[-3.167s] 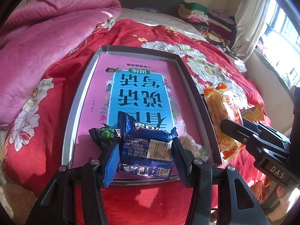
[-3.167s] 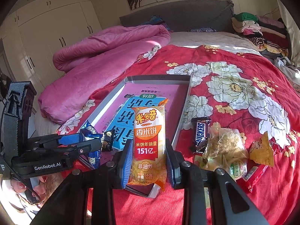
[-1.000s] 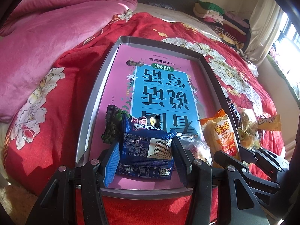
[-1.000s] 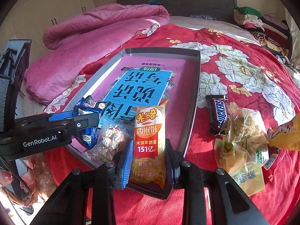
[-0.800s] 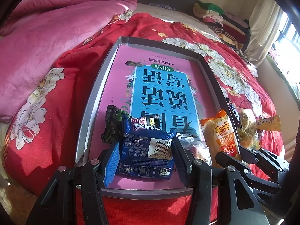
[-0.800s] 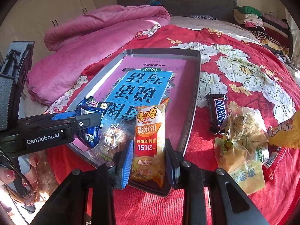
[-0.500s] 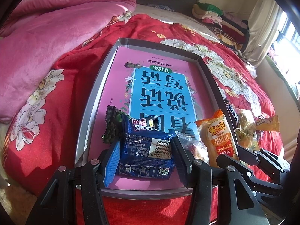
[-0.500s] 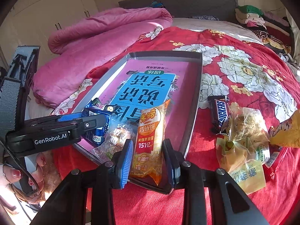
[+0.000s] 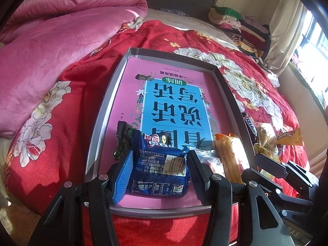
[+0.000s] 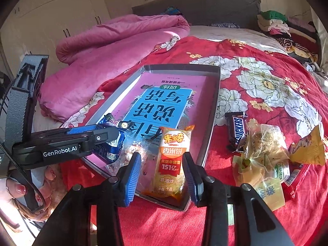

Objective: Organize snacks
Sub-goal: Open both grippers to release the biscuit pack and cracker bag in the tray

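Observation:
A grey metal tray [image 9: 98, 123] [image 10: 215, 102] lies on the red bed with a pink and blue book [image 9: 174, 102] in it. My left gripper [image 9: 158, 170] is shut on a blue snack pack [image 9: 157, 164], low over the tray's near end; it shows in the right wrist view [image 10: 111, 143]. A dark green pack [image 9: 123, 141] lies behind it. My right gripper [image 10: 162, 166] is open around an orange rice cracker pack [image 10: 171, 160] [image 9: 229, 155] that rests in the tray's near right corner. A clear-wrapped snack [image 10: 131, 153] lies between the two packs.
To the right of the tray on the quilt lie a Snickers bar [image 10: 237, 129], a clear bag of yellow snacks [image 10: 262, 143], an orange packet [image 10: 309, 147] and a red-rimmed packet [image 10: 297, 176]. A pink blanket [image 9: 51, 41] is heaped at the left. Folded clothes [image 10: 283, 28] sit at the back right.
My right gripper has opened and let go of the orange rice cracker pack, which now lies in the tray. My left gripper still holds the blue pack in about the same place.

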A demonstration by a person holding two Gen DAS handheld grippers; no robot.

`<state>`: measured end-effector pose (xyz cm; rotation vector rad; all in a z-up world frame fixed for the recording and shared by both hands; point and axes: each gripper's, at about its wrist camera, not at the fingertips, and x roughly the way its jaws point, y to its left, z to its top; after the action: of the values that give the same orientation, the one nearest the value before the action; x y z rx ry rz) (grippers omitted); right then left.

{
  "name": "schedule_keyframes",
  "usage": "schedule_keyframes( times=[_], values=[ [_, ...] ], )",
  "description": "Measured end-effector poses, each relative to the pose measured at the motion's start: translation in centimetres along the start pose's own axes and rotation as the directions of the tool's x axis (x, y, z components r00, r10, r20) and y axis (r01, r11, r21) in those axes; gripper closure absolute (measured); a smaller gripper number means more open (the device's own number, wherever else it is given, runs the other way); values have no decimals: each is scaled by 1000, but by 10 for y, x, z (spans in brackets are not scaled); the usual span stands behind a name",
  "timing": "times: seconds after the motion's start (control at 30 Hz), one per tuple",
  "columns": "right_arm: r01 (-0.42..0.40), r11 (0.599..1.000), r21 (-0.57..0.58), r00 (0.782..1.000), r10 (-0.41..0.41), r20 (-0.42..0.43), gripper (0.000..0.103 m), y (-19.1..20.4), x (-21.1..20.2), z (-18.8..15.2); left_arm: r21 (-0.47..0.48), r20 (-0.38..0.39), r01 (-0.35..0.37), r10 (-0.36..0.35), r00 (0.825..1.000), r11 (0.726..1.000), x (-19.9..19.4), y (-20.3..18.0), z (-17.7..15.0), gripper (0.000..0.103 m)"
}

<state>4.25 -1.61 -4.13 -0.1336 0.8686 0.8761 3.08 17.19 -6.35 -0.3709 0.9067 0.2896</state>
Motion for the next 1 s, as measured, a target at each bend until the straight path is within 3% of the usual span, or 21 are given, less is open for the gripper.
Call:
schedule_keyframes(
  times=[0.2,0.57,0.8,1.0],
  values=[
    [5,1000,0,1000,-5,13,60,-1,-4,0,4,14,-10,9,1000,1000,-3,0,1,43],
    [35,999,8,997,-35,74,55,-5,-19,4,-11,92,46,-44,995,999,-20,0,6,33],
    [45,999,19,992,-47,113,50,-9,-30,7,-13,142,76,-74,987,997,-32,0,8,28],
    [60,998,23,982,-63,179,38,-13,-47,9,9,186,71,-72,980,997,-42,-3,8,26]
  ],
)
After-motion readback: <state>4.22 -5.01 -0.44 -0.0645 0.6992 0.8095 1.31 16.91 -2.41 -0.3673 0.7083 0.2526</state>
